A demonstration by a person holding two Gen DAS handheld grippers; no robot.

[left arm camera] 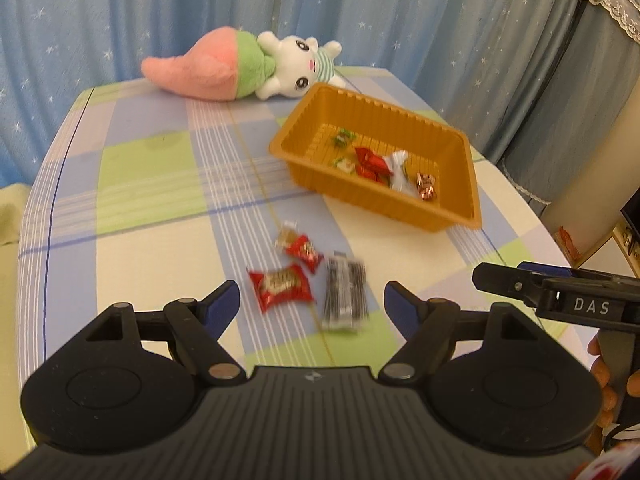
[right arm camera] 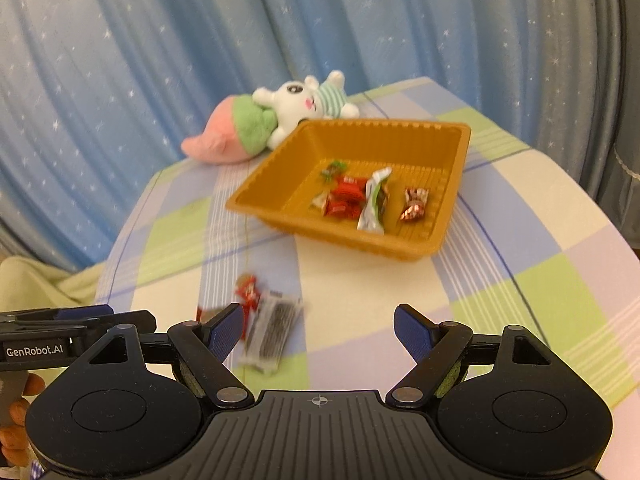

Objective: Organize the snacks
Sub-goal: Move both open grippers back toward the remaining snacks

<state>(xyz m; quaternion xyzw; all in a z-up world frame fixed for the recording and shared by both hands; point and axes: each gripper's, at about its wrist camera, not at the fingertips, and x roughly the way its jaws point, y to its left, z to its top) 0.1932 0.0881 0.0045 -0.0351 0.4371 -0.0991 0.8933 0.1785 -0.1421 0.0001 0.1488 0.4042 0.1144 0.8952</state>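
An orange plastic tray stands on the checked tablecloth and holds several wrapped snacks, among them red ones and a white one. Loose on the cloth in front of it lie a red snack, a smaller red one and a black-and-white packet. My left gripper hangs open above these, touching nothing. My right gripper is open too, with the packet by its left finger. Each gripper shows side-on in the other's view: the right gripper, the left gripper.
A plush rabbit with a pink and green carrot lies at the far table edge behind the tray. Blue starred curtains hang beyond. The table ends on the left, with a pale yellow cloth below it. A hand grips each handle.
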